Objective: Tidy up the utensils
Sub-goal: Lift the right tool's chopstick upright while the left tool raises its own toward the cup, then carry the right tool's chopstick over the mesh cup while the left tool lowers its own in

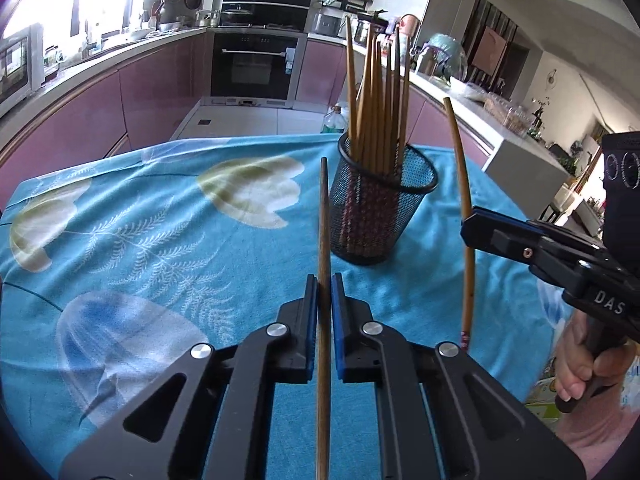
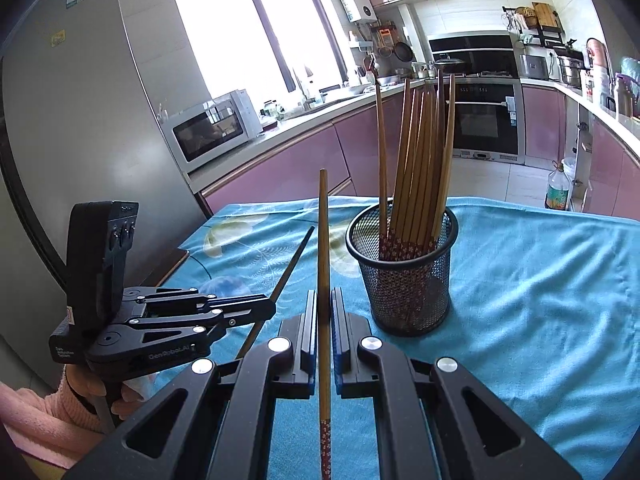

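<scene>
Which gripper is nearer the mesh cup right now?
Right, though only slightly. The right gripper sits just left of the mesh cup, holding a chopstick. The left gripper is a little farther back, clamping another chopstick.

Both wrist views look forward along own fingers, low and close over the table — sharing the mesh cup (image 1: 380, 208) (image 2: 404, 268), seen from left and from right.

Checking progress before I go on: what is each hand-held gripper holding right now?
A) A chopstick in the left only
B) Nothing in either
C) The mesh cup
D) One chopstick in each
D: the left hand-held gripper and the right hand-held gripper each clamp one chopstick; the mesh cup stands free.
</scene>
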Available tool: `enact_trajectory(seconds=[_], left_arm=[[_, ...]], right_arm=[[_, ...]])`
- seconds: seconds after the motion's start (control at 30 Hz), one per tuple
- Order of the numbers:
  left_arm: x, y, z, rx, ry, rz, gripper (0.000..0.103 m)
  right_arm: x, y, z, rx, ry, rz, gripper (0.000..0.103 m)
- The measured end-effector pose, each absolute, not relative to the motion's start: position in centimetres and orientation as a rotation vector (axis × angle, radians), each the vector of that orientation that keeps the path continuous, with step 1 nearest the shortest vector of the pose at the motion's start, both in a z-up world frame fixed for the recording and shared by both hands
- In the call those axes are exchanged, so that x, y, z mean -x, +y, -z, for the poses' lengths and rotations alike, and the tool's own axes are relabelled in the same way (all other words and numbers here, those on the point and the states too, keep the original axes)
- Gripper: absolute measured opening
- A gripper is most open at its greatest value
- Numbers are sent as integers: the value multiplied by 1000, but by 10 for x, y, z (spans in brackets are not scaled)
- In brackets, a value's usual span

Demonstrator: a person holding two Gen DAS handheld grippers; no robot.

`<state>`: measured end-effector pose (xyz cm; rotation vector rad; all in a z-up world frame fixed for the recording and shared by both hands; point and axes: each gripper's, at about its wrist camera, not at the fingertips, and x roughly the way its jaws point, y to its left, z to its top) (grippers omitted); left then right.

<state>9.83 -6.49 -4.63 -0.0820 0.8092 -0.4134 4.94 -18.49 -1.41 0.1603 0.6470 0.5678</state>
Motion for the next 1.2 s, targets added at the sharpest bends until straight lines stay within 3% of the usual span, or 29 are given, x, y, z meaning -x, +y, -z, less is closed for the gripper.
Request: enact_trajectory(seconds=[1.2], left_arm=[[-86, -52, -15, 190, 655, 523, 7]], right_arm=[[-49, -205, -24, -181, 528, -557, 6]])
